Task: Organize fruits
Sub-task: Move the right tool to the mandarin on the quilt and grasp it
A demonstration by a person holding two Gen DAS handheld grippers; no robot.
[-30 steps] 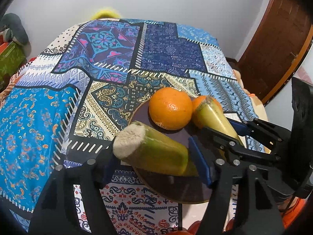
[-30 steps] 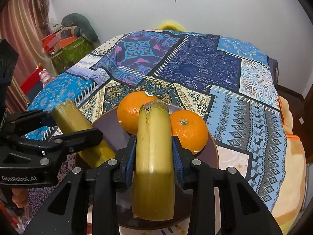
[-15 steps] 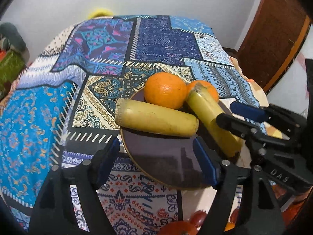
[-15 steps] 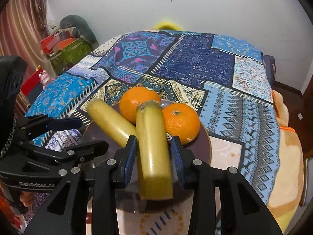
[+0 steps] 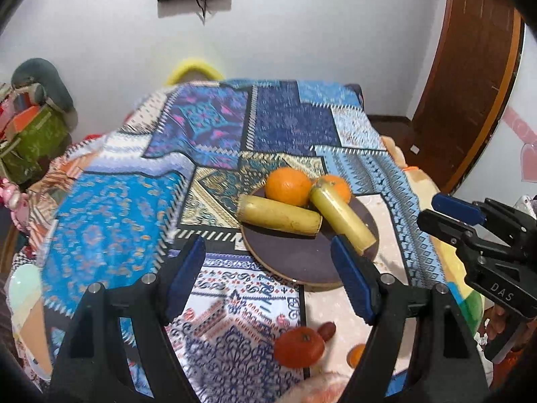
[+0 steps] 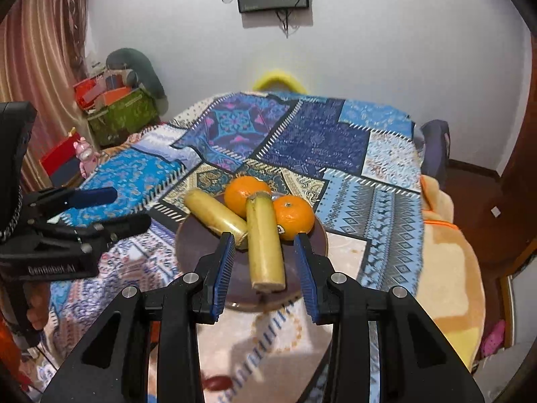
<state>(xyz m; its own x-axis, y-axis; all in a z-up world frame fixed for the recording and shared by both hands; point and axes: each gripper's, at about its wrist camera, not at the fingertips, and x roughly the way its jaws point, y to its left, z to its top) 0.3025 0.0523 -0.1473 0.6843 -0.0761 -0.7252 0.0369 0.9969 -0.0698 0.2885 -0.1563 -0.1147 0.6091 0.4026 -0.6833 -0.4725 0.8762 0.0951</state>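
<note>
above plate, right hand-held gripper hovers, jaws apart.

Dark round plate sits just ahead of the fingers, holding two yellow-green stalk pieces lying flat and two oranges behind them.

The near part of the dark plate lies bare, while two stalk pieces and two oranges crowd its far half. Nearer than the plate, a tangerine and a small red fruit sit on the patterned cloth. Beyond the plate the cloth shows open.
</note>
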